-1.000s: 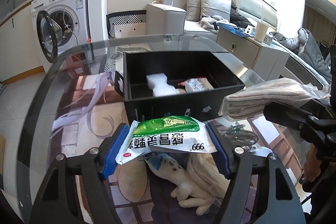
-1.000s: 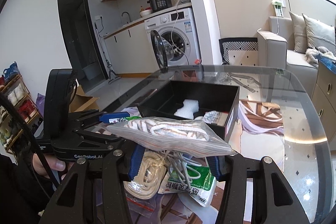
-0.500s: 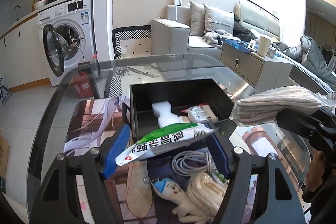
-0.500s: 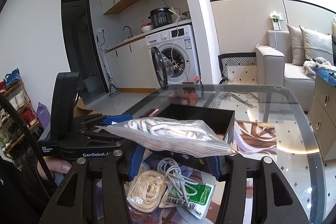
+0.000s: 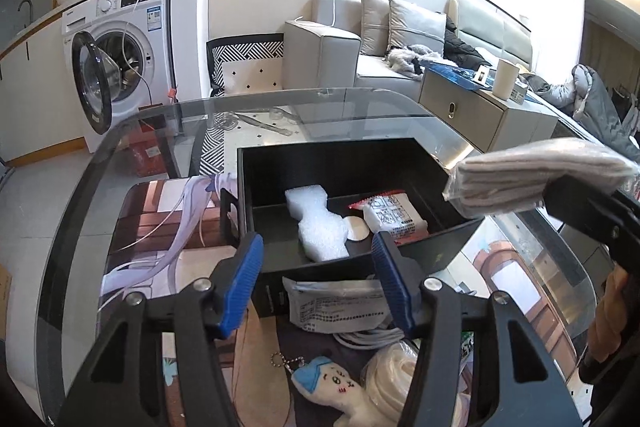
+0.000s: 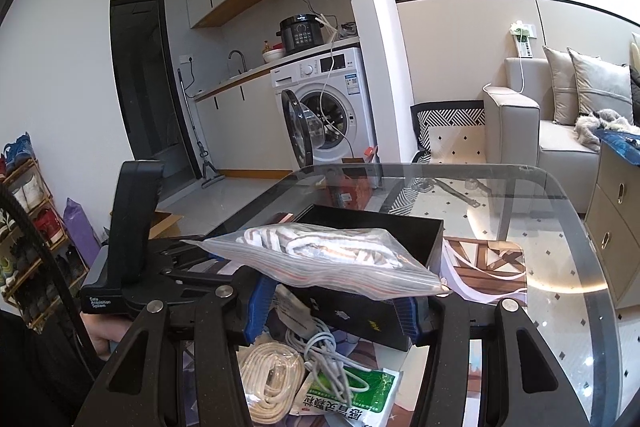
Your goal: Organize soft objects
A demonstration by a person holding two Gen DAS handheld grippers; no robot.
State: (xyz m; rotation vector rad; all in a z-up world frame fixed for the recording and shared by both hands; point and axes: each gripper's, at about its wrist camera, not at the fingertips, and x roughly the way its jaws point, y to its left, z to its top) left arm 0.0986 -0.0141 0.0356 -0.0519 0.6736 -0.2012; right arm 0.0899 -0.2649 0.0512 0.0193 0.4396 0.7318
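Note:
A black box [image 5: 416,151] stands on the glass table and holds a white foam piece [image 5: 316,223] and a white packet [image 5: 394,217]. My left gripper [image 5: 318,279] is open and empty just before the box's near wall. A white packet [image 5: 340,307] lies below it against the box. My right gripper [image 6: 332,301] is shut on a clear zip bag of striped cloth [image 6: 320,255], held above the box's near corner [image 6: 400,227]; the bag also shows in the left wrist view [image 5: 536,179].
On the table near me lie a grey cable coil [image 6: 320,347], a cream cord bundle [image 6: 272,375], a green packet [image 6: 352,399] and a plush keychain [image 5: 332,383]. The glass table edge [image 5: 280,95] curves behind the box. A washing machine [image 5: 120,47] stands beyond.
My left gripper let go of the green packet and opened, moving up toward the box. My right gripper rose with the zip bag still held.

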